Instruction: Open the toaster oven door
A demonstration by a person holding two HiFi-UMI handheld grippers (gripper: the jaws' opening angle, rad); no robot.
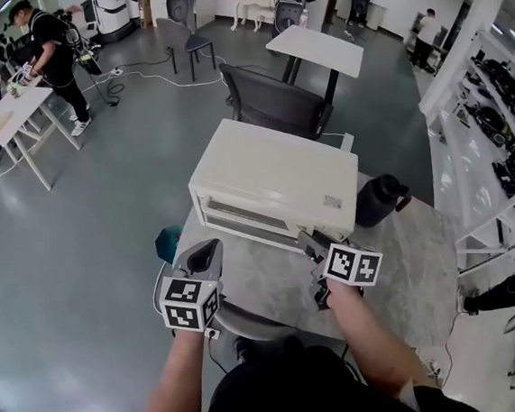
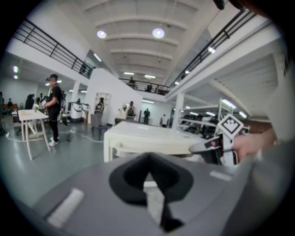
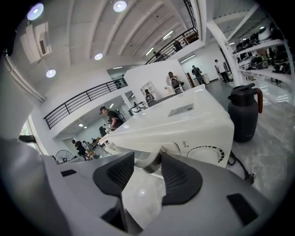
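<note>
Standing on the table (image 1: 274,285), front toward the person: one oven (image 1: 268,177), door shut. The handle (image 3: 148,160) runs level across the door, its right end between the right gripper's (image 3: 147,167) jaws, which stand apart and unclamped. The left gripper (image 1: 204,256), jaws together and empty, hangs off the left corner, farther away.

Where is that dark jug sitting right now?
In the head view, the dark jug stands upright on the marble table, close beside the right end of the toaster oven, towards the picture's right.
</note>
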